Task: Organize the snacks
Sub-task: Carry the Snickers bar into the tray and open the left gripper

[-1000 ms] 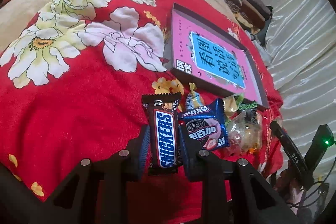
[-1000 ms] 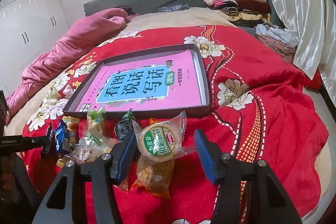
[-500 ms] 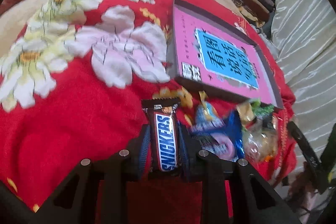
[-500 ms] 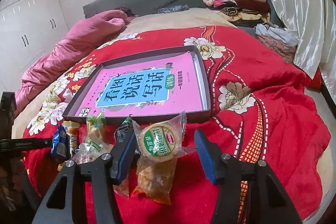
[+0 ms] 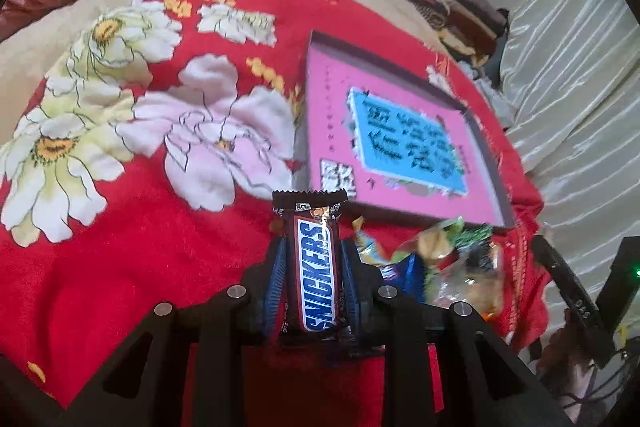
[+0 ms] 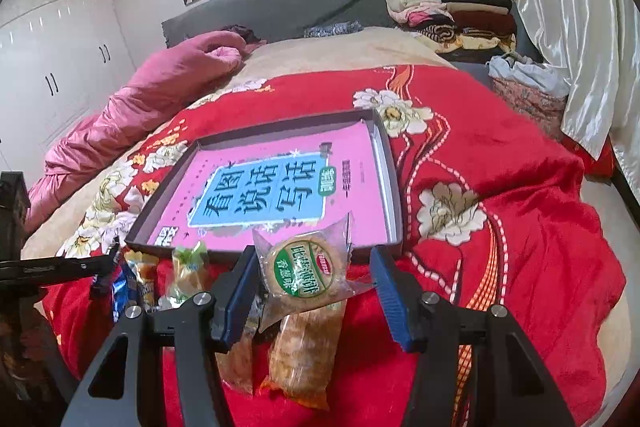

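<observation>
The left claw is clenched on a Snickers bar, its pads pressing the long sides while the crimped far end sticks out toward the shallow box lying on the red bedspread. The bar looks light and fairly stiff in a slick wrapper, so a mid-length pinch suits it. The right claw stands released, jaws apart around a round cake in a clear packet; whether the left pad touches it is hard to tell. That packet is soft and crinkly, probably crushable, best taken gently across its width. More loose snacks lie just near the box.
</observation>
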